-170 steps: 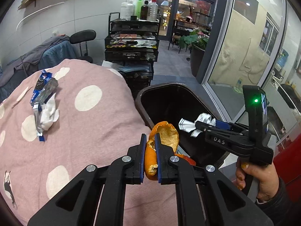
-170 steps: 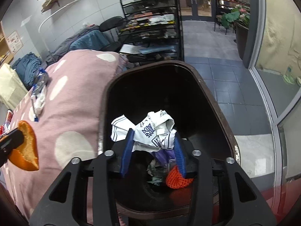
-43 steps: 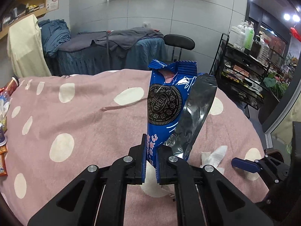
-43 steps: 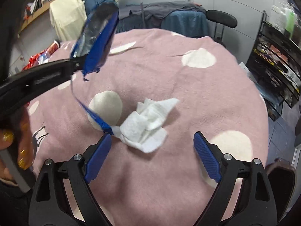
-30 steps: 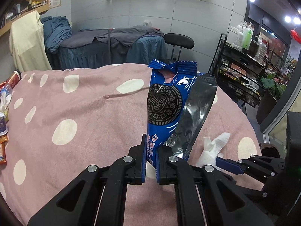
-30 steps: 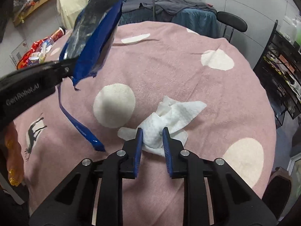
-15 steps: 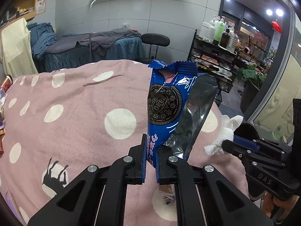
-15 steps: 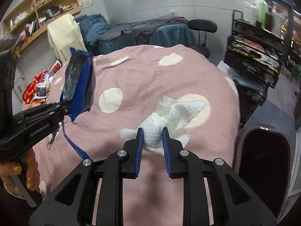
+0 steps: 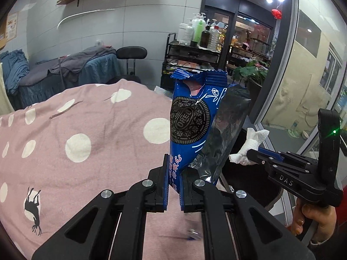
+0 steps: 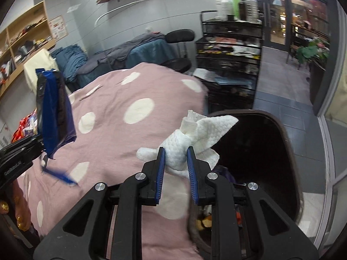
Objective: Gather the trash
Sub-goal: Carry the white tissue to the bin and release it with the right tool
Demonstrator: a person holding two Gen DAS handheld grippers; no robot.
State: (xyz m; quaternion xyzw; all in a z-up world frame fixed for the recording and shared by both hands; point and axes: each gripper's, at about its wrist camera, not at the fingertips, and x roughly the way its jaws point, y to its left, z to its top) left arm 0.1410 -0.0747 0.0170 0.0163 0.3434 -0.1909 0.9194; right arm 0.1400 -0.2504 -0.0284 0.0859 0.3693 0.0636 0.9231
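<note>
The left gripper (image 9: 174, 182) has its jaws closed on the blue Oreo wrapper (image 9: 190, 125), which stands upright between them. The right gripper (image 10: 176, 169) pinches the white tissue (image 10: 195, 138) between its jaws, with the trash bin (image 10: 290, 151) just beyond.

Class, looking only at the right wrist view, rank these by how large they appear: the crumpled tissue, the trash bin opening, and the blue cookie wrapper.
1. Trash bin, clearly largest.
2. Tissue and cookie wrapper look about alike; the tissue sits nearer the camera, so I won't rank them.
</note>
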